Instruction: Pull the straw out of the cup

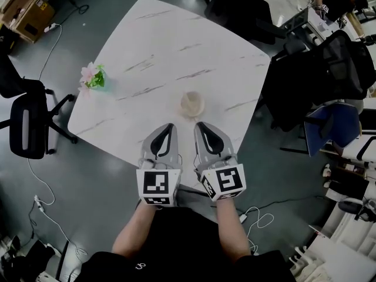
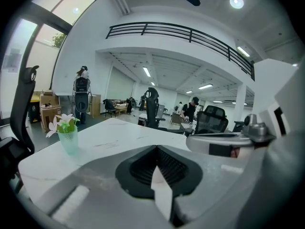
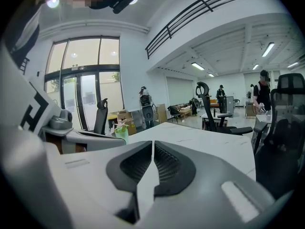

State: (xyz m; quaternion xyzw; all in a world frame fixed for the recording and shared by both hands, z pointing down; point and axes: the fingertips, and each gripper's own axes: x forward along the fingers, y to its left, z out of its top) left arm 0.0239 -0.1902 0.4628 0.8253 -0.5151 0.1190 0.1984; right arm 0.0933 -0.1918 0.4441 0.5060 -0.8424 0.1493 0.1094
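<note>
Cup [image 1: 192, 104] stands on the table [image 1: 158, 40], contents unclear; a green vase [image 1: 97, 80] holds pink flowers [image 1: 88, 72]. Left gripper [image 1: 169, 126] and right gripper [image 1: 200, 124] are both closed and empty.

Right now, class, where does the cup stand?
In the head view, the cup stands on the white table near its front edge, just beyond the right gripper and well to the right of the flower vase.

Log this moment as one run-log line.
stage: pre-grasp | left gripper: shut, empty | right gripper: shut, empty | cup: on table, ahead of both, untouched
</note>
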